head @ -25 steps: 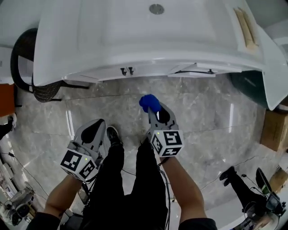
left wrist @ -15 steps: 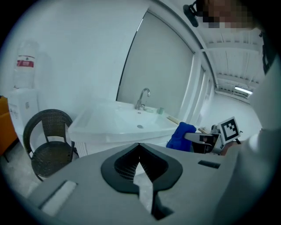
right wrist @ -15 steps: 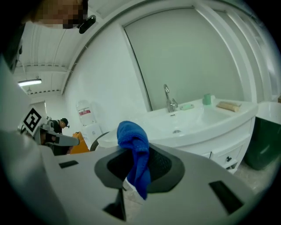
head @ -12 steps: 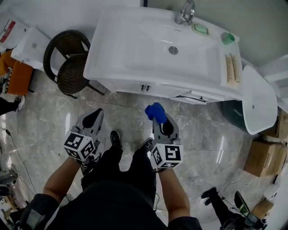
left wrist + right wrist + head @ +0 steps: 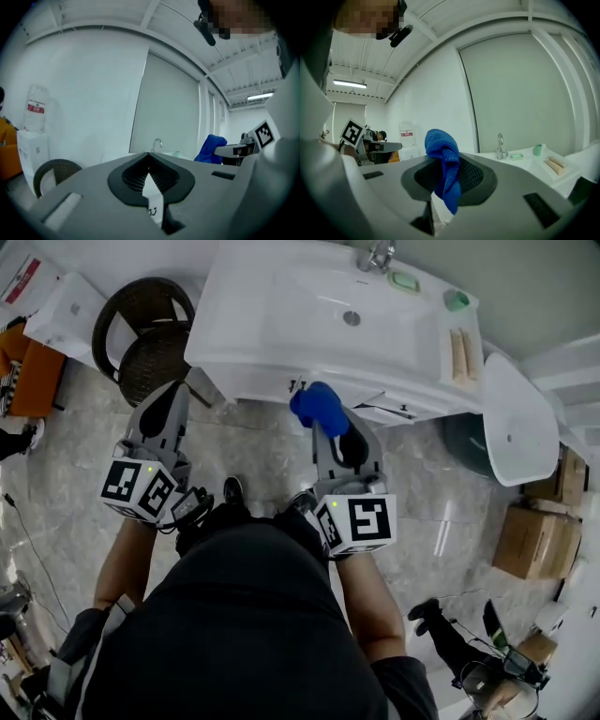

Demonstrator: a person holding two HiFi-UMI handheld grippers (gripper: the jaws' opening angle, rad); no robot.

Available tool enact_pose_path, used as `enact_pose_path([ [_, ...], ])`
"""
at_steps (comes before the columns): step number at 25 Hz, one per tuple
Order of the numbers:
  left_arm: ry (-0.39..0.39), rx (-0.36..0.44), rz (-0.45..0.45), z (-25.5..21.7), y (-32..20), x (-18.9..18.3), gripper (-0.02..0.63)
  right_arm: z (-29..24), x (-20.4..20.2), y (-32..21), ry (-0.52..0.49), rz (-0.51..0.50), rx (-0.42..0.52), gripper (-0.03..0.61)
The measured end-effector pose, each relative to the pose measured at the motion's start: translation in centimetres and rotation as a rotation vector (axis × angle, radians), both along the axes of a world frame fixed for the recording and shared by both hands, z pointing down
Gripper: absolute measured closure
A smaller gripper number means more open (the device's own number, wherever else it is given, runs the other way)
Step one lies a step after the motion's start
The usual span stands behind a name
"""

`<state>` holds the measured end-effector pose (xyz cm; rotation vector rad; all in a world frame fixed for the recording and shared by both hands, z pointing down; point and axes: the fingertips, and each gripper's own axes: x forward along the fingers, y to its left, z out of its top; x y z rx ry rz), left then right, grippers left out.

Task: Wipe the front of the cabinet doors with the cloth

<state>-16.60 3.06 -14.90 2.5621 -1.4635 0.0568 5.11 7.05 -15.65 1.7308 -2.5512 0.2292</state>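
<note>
Both arms have come forward since a second ago. The cloth (image 5: 319,407), which hung over bare floor, now sits in the head view right against the front edge of the vanity, just beside the small handles (image 5: 298,384) of the doors (image 5: 255,390). My left hand-held gripper (image 5: 176,390) has also come up and now lies near the vanity's left corner, by the chair (image 5: 141,334).

My right hand-held gripper (image 5: 323,426) is clamped on the cloth. In its own view the blue wad (image 5: 443,145) bulges above the jaws and a tail hangs down between them. That view looks level across the sink (image 5: 309,306) to the tap (image 5: 500,143), so I judge the cloth is at about rim height and not yet on a door face. I cannot tell from above whether it touches anything. My left hand-held gripper (image 5: 149,155) has its jaws together with nothing between them. It is idle.

I take this as the end of the approach, with no wiping begun. Next I need to crouch or drop my right arm so the wad meets the door front below the rim. Then I should press lightly and sweep side to side, working round the handles. One door at the right (image 5: 380,412) looks slightly ajar, so pushing there may swing it.
</note>
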Motion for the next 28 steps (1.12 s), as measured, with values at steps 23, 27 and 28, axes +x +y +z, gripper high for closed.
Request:
enact_pose_path([
  [23, 0.139, -0.004, 0.191, -3.6, 4.6, 7.0, 0.614, -5.2, -1.4, 2.5, 0.003, 0.025, 0.177, 0.509],
  [27, 0.135, -0.004, 0.189, -3.7, 4.6, 6.8, 0.614, -5.1, -1.4, 2.5, -0.004, 0.029, 0.169, 0.509],
  [28, 0.134, -0.002, 0.188, -3.7, 4.7, 6.8, 0.614, -5.1, -1.4, 2.5, -0.005, 0.029, 0.170, 0.509],
])
